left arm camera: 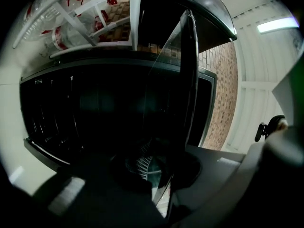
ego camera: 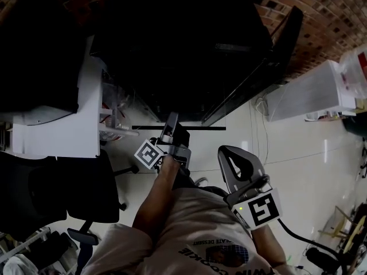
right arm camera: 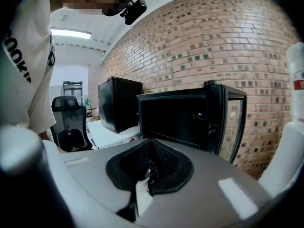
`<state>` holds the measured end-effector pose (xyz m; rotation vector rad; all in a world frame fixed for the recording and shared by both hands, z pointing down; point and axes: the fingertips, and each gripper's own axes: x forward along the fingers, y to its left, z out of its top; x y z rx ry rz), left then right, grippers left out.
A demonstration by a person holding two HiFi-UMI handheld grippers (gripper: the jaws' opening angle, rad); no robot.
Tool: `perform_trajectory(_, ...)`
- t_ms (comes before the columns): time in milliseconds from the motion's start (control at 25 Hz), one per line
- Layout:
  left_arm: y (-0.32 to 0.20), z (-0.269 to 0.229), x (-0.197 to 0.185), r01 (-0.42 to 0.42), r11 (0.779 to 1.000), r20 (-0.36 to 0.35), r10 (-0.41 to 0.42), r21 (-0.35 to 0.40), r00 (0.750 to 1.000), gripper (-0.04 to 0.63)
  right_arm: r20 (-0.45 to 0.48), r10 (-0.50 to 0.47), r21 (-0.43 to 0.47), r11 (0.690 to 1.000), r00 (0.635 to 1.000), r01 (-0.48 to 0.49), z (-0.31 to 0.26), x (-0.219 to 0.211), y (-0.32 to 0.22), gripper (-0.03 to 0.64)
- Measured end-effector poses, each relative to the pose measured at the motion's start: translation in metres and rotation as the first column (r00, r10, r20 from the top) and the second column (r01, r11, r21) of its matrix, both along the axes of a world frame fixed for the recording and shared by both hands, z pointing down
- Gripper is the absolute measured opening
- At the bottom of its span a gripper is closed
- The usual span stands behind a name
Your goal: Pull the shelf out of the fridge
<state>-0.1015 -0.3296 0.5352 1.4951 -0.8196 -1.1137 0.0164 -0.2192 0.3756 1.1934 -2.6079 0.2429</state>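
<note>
The black fridge (ego camera: 183, 50) stands with its door (ego camera: 269, 56) swung open to the right; its inside is dark. My left gripper (ego camera: 171, 120) is in front of the opening, shut on a glass shelf. That shelf (ego camera: 195, 128) shows as a thin dark line across the gripper's tip. In the left gripper view the shelf (left arm camera: 176, 89) is a clear pane with a dark rim rising from between the jaws of the left gripper (left arm camera: 156, 175). My right gripper (ego camera: 238, 165) hangs lower right, shut and empty. In its own view the right gripper (right arm camera: 149, 172) faces the fridge (right arm camera: 175, 118).
A white table (ego camera: 69, 125) stands left of the fridge, with a black office chair (ego camera: 86, 193) before it. A white unit (ego camera: 315, 93) sits at the right by the brick wall. A rack of bottles (left arm camera: 71, 13) shows beside the fridge. A second black box (right arm camera: 118, 103) rests on the table.
</note>
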Motion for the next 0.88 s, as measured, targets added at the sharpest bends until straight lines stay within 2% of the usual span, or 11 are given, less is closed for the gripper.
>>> perform_trajectory(360,0.044,-0.044,0.000,0.001,0.999,-0.031,0.000,0.047,1.000,0.018,0.028,-0.021,0.054,0.998,0.999,0.020,-0.016,0.001,0.020,0.005)
perform_trajectory(680,0.092,-0.088,-0.004,-0.008,0.993,-0.034,0.012,0.116,0.999,0.018,0.053,-0.026,0.100,0.995,0.998,0.021,-0.031,0.009,0.035,0.005)
perform_trajectory(880,0.118,-0.107,-0.013,0.012,0.991,-0.035,-0.007,0.132,0.999,0.018,0.066,-0.021,0.118,0.993,0.998,0.013,-0.037,0.014,0.042,0.005)
